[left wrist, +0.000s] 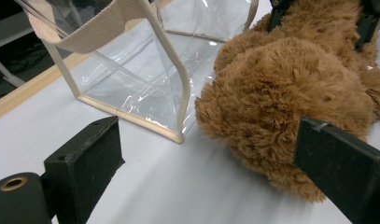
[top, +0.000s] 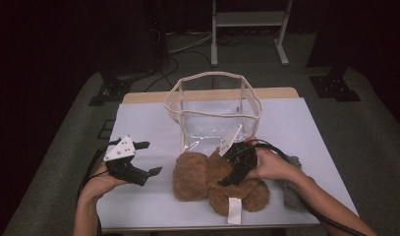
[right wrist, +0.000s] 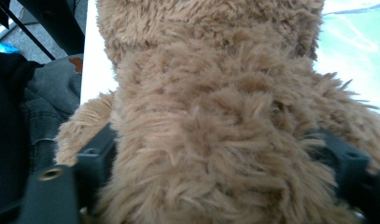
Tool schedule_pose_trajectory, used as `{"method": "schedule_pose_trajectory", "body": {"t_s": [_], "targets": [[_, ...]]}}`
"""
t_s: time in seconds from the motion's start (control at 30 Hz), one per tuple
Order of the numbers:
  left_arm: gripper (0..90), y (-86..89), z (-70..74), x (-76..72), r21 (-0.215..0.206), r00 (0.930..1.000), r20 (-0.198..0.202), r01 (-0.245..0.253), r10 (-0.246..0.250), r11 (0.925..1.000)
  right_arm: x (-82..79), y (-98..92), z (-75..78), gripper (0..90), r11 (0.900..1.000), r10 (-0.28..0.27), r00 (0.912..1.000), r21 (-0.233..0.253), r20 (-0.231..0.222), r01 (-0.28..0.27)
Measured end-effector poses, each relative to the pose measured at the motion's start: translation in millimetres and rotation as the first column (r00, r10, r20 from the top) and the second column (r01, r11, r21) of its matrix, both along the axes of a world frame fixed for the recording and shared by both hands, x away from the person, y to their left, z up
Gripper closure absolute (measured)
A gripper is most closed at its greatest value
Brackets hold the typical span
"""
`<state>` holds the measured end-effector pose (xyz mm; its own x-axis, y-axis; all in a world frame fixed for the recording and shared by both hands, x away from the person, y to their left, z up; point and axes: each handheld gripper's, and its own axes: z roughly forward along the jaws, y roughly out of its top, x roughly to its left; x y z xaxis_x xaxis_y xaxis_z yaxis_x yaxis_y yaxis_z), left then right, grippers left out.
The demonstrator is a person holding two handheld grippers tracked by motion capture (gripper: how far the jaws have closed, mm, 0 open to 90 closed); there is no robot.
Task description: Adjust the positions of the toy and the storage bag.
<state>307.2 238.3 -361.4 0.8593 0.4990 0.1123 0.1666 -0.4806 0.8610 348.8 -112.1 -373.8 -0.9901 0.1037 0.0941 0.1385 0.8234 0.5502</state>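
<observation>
Item 1, right gripper (top: 235, 173): black jaws closed around the body of the plush bear, one on each flank, fur bulging between and over them in the right gripper view. A white three-cornered plate sits on top; a dark cable trails back along the person's forearm.

Item 2, plush bear (top: 214, 182): brown, long shaggy pile, rounded head pointing to the person's left, stubby limbs, a white fabric label (top: 234, 210) hanging from its lower edge. It lies on its side on the surface, near the front edge, its head just beside the near corner of the clear bag.

Item 3, left gripper (top: 138, 160): jaws spread wide, holding nothing, held just above the surface to the left of the bear's head and apart from it. In the left gripper view the head sits between the jaws, farther off.

Item 4, clear bag (top: 213, 110): transparent plastic, box-shaped, cream fabric trim and handles, standing upright and open-topped behind the bear at mid-surface.

Item 5, grey cloth (top: 292, 189): folded bundle lying at the right, behind the right hand.

Item 6, surface (top: 143, 118): white sheet over a light wooden tabletop.
</observation>
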Motion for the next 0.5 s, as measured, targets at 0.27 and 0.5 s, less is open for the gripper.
{"method": "schedule_pose_trajectory", "body": {"t_s": [0.27, 0.5], "targets": [[7.3, -0.8, -0.5, 0.3, 0.002, 1.0, -0.002, 0.004, -0.004, 1.0, -0.5, -1.7, 2.7, 38.6, 1.0, -0.016, 0.9999, -0.01, 0.006, 0.016], [7.3, -0.3, -1.8, 0.6, 0.008, 1.0, -0.004, 0.002, -0.002, 1.0, 0.9, -4.1, 9.1, 48.2, 1.0, -0.021, 0.9998, 0.007, -0.002, 0.021]]}}
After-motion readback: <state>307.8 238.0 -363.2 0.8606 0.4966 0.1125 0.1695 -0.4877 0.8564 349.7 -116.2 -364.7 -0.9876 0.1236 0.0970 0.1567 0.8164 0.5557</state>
